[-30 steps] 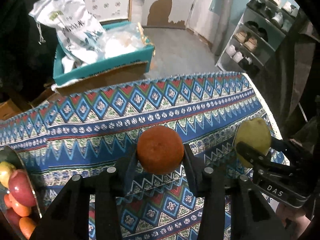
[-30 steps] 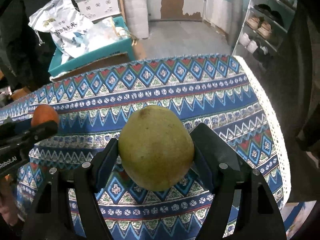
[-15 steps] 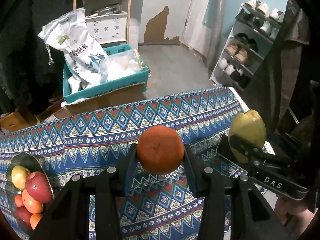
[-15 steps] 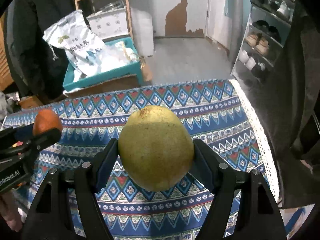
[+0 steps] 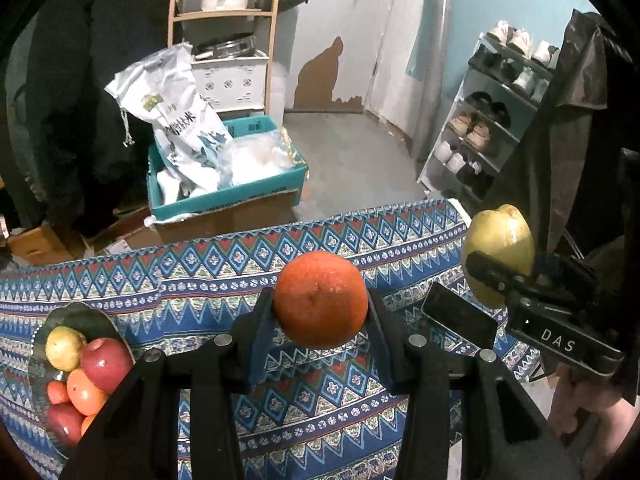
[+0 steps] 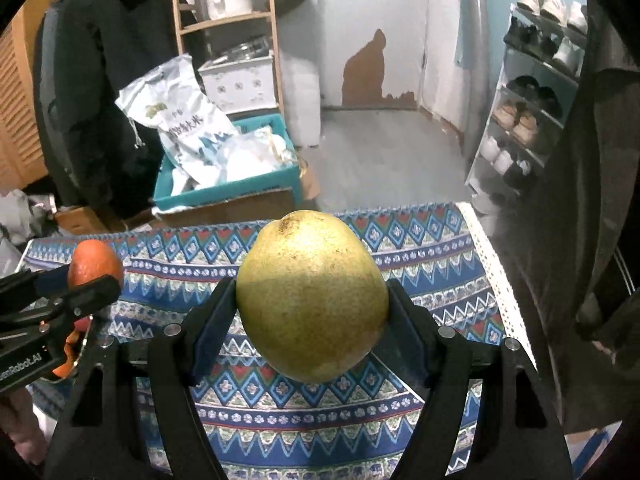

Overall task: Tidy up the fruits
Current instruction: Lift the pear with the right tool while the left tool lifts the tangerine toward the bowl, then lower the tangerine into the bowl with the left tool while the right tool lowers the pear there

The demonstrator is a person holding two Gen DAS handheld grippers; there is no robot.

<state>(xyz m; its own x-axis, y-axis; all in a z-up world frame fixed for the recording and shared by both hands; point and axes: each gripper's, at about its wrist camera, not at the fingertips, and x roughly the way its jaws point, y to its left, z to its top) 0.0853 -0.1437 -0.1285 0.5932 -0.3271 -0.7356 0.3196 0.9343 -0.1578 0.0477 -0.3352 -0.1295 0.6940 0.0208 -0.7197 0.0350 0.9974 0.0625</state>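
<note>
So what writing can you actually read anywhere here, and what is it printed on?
"DAS": white letters on the black body of the right gripper, seen from the left wrist camera.
"enRobot.AI": on the body of the left gripper, seen from the right wrist camera; its start is cut off by the picture's edge.
Dark characters on the white sack in the teal box: too blurred to read.
</note>
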